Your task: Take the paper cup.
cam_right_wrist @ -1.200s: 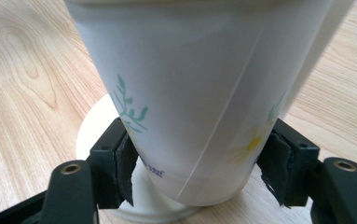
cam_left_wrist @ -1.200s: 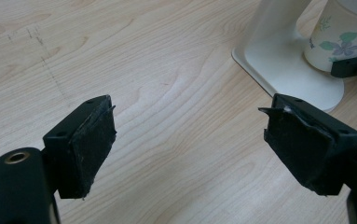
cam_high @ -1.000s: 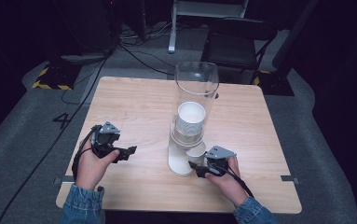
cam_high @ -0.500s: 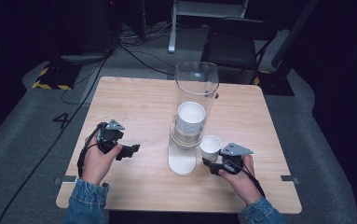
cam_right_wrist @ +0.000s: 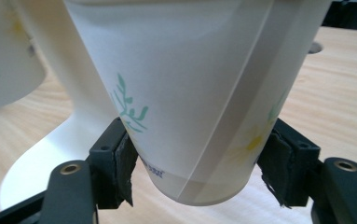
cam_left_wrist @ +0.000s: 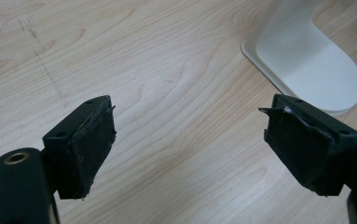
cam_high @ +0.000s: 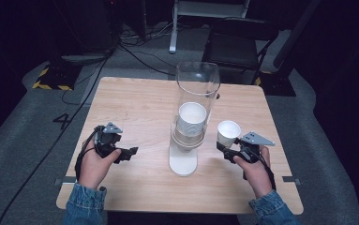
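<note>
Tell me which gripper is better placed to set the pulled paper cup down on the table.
Right. The right gripper is shut on the paper cup, held beside the dispenser. The left gripper is open with nothing between its jaws, across the dispenser's white base from the cup.

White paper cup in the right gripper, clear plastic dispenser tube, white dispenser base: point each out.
White paper cup (cam_high: 228,131), high view, rim.
Clear plastic dispenser tube (cam_high: 198,79), high view, upper wall.
White dispenser base (cam_left_wrist: 316,60), left gripper view, flat foot.

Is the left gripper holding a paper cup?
No: the left gripper has its jaws apart over bare table, nothing between them.
</note>
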The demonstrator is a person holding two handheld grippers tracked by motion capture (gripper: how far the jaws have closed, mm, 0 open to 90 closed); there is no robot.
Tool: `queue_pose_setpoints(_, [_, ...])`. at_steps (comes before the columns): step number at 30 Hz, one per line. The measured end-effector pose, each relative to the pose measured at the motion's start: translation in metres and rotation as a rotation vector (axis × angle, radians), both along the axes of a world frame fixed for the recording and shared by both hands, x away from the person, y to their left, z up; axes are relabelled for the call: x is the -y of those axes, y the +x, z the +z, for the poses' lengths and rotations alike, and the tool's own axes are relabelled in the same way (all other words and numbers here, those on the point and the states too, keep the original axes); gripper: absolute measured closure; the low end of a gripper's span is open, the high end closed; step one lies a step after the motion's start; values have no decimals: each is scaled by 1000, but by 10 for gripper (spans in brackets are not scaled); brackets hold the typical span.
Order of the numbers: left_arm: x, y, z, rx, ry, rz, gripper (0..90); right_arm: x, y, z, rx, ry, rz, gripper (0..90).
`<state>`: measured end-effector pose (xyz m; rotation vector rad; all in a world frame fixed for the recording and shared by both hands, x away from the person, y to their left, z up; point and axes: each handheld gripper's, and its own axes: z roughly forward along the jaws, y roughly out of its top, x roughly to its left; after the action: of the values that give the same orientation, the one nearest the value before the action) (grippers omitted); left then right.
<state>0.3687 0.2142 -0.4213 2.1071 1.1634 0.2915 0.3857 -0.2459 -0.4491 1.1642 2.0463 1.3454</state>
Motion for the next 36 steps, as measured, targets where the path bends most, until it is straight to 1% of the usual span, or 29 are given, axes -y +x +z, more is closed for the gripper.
queue_pose_setpoints(2, [-1, -1, 0, -8, 2, 1, 162, 2, 2, 1, -1, -1, -10, 341])
queue_pose_setpoints(3, [-2, -4, -1, -10, 23, -2, 162, 6, 8, 2, -1, 0, -24, 341])
queue_pose_setpoints(4, [-1, -5, -2, -15, 23, -2, 161, 8, 11, 2, -2, 1, -30, 341])
queue_pose_setpoints(5, [-1, -6, -3, -17, 36, -12, 161, 10, 13, 1, -8, 8, -40, 341])
queue_pose_setpoints(6, [0, -7, -3, -19, 46, -39, 161, 13, 16, 0, -12, 1, -48, 341])
queue_pose_setpoints(8, [3, -11, -4, -25, 55, -63, 162, 18, 22, -3, -30, -2, -67, 340])
queue_pose_setpoints(9, [4, -12, -4, -30, 48, -66, 161, 20, 24, -5, -37, -6, -80, 339])
queue_pose_setpoints(13, [2, -17, -5, -29, 69, -77, 161, 26, 34, -12, -58, -11, -116, 338])
queue_pose_setpoints(15, [0, -21, -6, -39, 76, -66, 161, 27, 40, -18, -73, -21, -130, 338])
queue_pose_setpoints(18, [-4, -24, -7, -40, 85, -50, 162, 28, 48, -25, -96, -26, -142, 336])
queue_pose_setpoints(19, [-6, -25, -7, -36, 85, -42, 163, 28, 50, -28, -106, -29, -145, 334])
queue_pose_setpoints(20, [-7, -26, -6, -28, 93, -41, 162, 29, 53, -31, -116, -42, -148, 333])
queue_pose_setpoints(24, [-9, -31, -4, -28, 85, -44, 162, 29, 59, -40, -125, -65, -152, 335])
queue_pose_setpoints(25, [-10, -32, -4, -28, 85, -46, 161, 29, 60, -41, -129, -69, -155, 335])
queue_pose_setpoints(27, [-11, -33, -4, -31, 80, -35, 161, 29, 62, -44, -140, -81, -150, 335])
queue_pose_setpoints(31, [-12, -33, -4, -31, 82, -46, 162, 28, 64, -49, -156, -111, -144, 334])
queue_pose_setpoints(35, [-11, -33, -5, -38, 71, -41, 161, 29, 64, -50, -155, -126, -146, 328])
queue_pose_setpoints(36, [-12, -32, -5, -36, 76, -44, 161, 29, 64, -51, -158, -129, -145, 328])
